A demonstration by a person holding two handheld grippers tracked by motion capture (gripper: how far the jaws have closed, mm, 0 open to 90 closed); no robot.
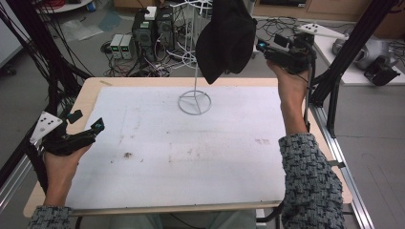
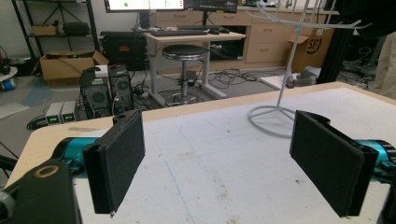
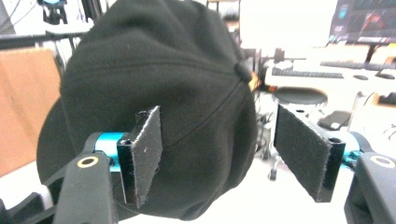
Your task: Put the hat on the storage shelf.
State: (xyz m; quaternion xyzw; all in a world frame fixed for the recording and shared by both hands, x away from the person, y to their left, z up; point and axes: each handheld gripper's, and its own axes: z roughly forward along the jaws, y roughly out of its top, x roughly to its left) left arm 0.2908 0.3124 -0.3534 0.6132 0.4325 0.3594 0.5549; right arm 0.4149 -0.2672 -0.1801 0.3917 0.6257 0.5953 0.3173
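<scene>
A lab room with computer towers (image 1: 152, 28) and many cables on the floor lies behind the worktop (image 1: 90, 93), which carries a white mat (image 1: 191, 152) with some small stains. Near the far edge of the worktop, about in the middle, stands a white wire stand (image 1: 195, 98) on a round base. A black cap (image 1: 225, 40) hangs from the top of this stand, well above the mat.

The right gripper (image 1: 267, 50) is held up in the air over the far right corner, just beside the cap. In the right gripper view its fingers (image 3: 144, 149) are spread wide, and the cap (image 3: 159, 93) is in front of them and between them (whether the pads touch the fabric, I cannot tell).

The left gripper (image 1: 86, 125) is low over the mat near the left edge of the worktop. Its fingers (image 2: 119, 158) are also wide apart and hold nothing; the wire stand (image 2: 280, 112) is seen farther off.
</scene>
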